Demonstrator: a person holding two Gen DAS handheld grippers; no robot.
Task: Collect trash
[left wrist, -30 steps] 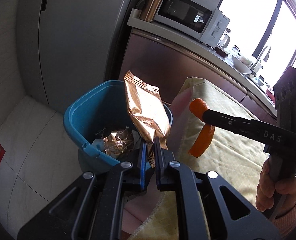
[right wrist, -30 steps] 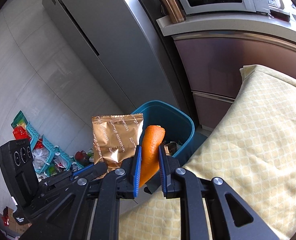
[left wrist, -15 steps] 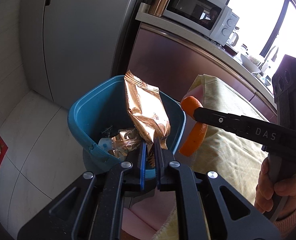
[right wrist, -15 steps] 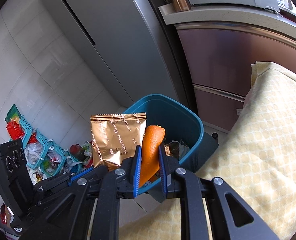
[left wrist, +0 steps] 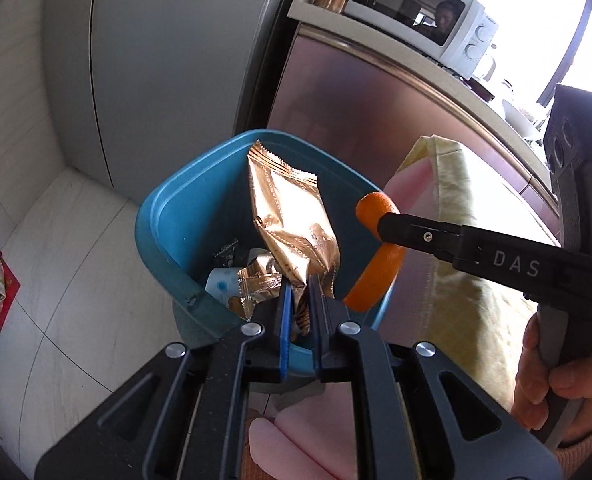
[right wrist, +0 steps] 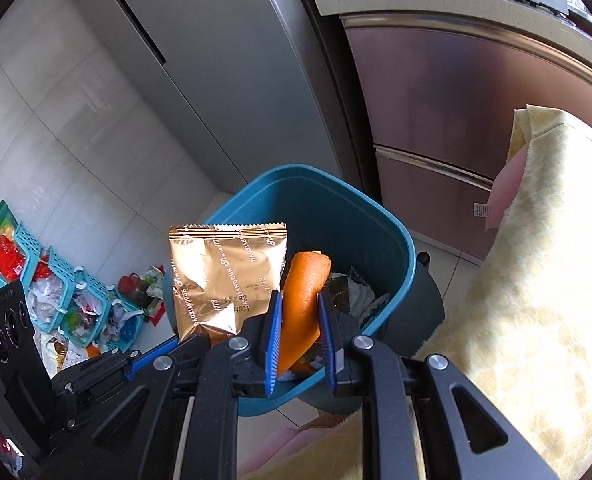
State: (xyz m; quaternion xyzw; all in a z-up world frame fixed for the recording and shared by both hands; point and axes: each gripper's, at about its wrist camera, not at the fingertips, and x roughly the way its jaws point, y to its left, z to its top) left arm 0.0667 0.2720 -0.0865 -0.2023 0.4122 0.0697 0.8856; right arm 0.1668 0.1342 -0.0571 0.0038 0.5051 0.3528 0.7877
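Observation:
My left gripper (left wrist: 299, 284) is shut on a gold foil snack wrapper (left wrist: 291, 220) and holds it upright over the open blue trash bin (left wrist: 163, 248). My right gripper (right wrist: 299, 304) is shut on an orange peel (right wrist: 302, 300), also over the bin (right wrist: 384, 232). The peel (left wrist: 376, 276) and right gripper show in the left wrist view, to the right of the wrapper. The wrapper (right wrist: 225, 276) shows left of the peel in the right wrist view. The bin holds other wrappers (left wrist: 255, 284) and scraps.
A table under a yellow cloth (right wrist: 536, 280) stands right of the bin. A grey fridge (left wrist: 155, 60) and a cabinet (right wrist: 456, 100) with a microwave (left wrist: 416, 20) are behind. Teal baskets with bags (right wrist: 55, 300) sit on the floor at left.
Both grippers have moved forward off the table edge, so the wrapper and the peel now hang over the bin's opening. Both stay shut on their items.

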